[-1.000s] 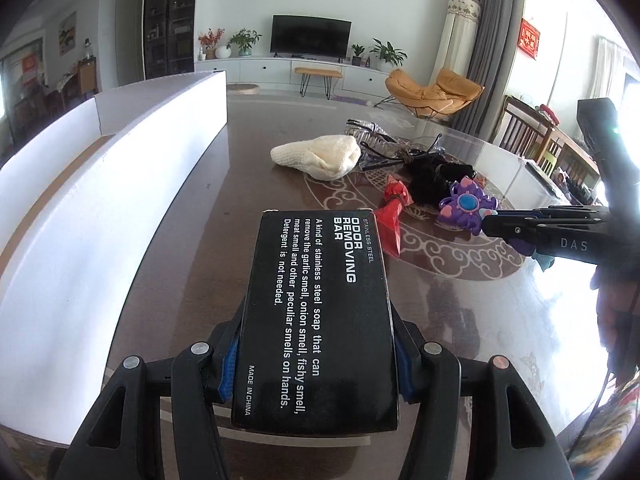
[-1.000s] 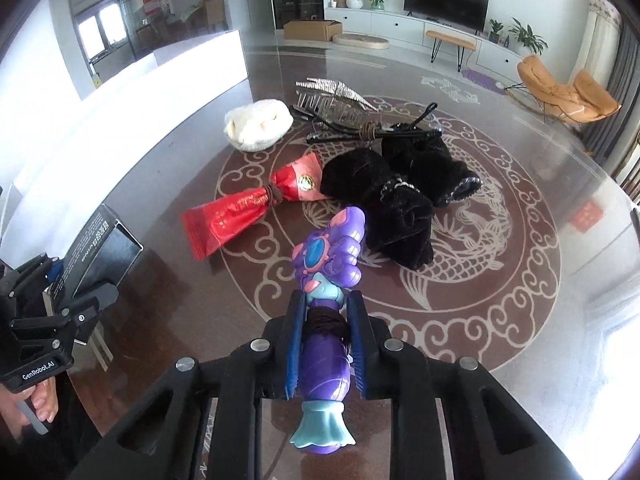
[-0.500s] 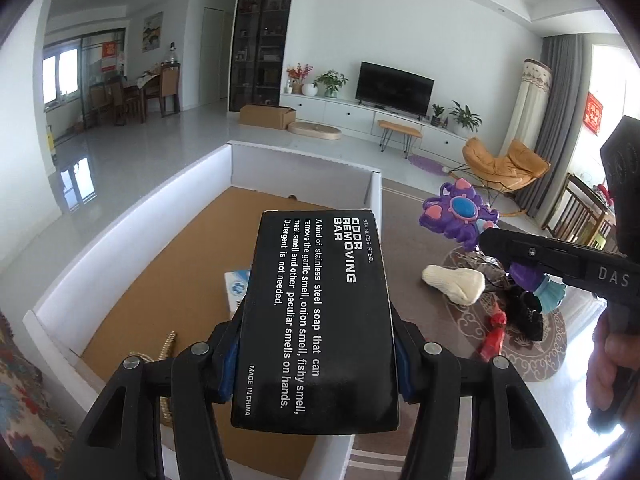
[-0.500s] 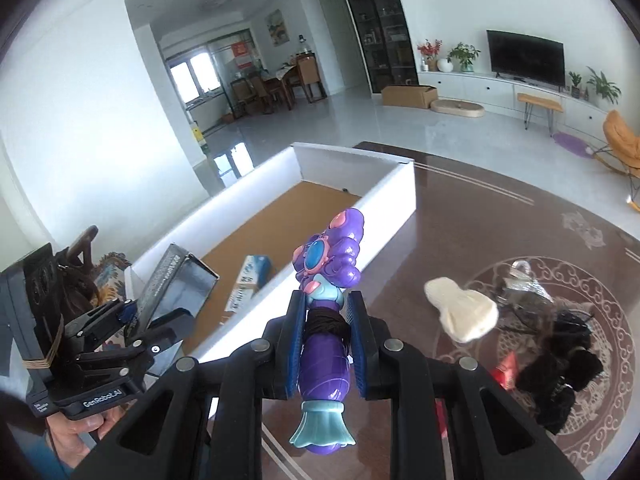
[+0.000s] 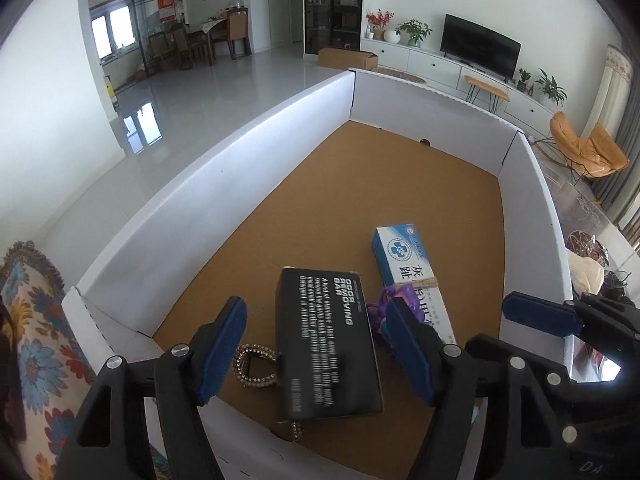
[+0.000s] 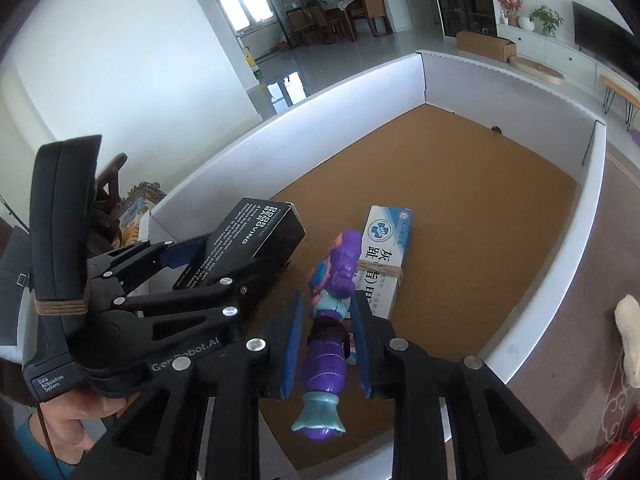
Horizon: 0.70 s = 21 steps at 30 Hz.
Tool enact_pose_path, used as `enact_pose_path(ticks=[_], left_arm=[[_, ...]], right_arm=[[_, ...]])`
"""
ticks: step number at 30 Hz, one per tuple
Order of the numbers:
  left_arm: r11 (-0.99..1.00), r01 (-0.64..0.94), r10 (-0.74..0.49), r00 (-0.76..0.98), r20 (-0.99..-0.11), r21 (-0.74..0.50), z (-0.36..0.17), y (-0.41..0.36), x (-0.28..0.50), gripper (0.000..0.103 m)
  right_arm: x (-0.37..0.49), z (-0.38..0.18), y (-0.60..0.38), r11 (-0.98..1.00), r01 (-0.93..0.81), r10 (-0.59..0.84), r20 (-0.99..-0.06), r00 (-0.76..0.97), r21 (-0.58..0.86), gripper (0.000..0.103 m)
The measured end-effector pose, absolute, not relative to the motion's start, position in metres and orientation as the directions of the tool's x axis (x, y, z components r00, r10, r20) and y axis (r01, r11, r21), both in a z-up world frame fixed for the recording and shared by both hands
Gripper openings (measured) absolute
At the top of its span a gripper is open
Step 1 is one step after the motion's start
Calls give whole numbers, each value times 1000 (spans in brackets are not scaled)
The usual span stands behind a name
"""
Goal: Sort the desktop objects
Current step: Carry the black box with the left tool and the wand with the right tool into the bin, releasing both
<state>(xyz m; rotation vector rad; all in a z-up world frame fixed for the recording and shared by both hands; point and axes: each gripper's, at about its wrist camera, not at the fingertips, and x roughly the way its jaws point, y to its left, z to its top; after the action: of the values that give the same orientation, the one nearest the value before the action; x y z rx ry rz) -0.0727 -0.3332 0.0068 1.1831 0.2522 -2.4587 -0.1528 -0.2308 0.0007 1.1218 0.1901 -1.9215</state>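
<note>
— So, where are the two things at this moment?

— The black soap box is between the jaws of the left gripper, but the blue pads do not press it any more. These jaws are opening and stand spread on both sides of the box, which looks blurred, so I think it is falling into the white cardboard box. The purple toy is between the jaws of the right gripper. They are opening too, and there is a gap on both sides of the toy.

— What lies under them?

— Below the left jaws there is a beaded bracelet. Just ahead of both pairs of jaws lies a blue and white medicine carton.

— What can go wrong?

— I see three risks. The soap box hangs close to the near wall, so it may strike the rim and tip outside. It may also land on the bracelet and rest crooked. The toy can bounce from the carton, and the two grippers are very near, so they may knock each other.
</note>
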Motion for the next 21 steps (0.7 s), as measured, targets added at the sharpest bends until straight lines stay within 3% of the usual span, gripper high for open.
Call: enact_pose_path(ticks=[1,4,9,12,14,21], left_arm=[[-901,434,-297,-572,-764,25,11,-329,-69,83],[-911,411,-302,-620,-724,28,24,-308,-62,85],[-960,277,-179,-721,-669,-41,47,-242,-48,85],[-988,140,-70,-756,-651,-57,53,-185,-43,88],[-997,64,-17,-761,-649,-49,48,-146,-41,102],[-998,-64,53,-680,-731,-13,-16,-52,-56,103]], right_arm=[[-152,4,-223,-618,742,-609,-755,-244,259,61],[-148,22,-183,-637,724,-655,-682,-327,265,80],[-140,38,-88,-746,628,-620,-576,-533,221,101],[-137,28,-27,-822,545,-526,-584,-618,164,102],[-133,15,15,-866,485,-452,-605,-656,121,102],[-115,-38,146,-958,287,-187,-714,-675,-20,102]])
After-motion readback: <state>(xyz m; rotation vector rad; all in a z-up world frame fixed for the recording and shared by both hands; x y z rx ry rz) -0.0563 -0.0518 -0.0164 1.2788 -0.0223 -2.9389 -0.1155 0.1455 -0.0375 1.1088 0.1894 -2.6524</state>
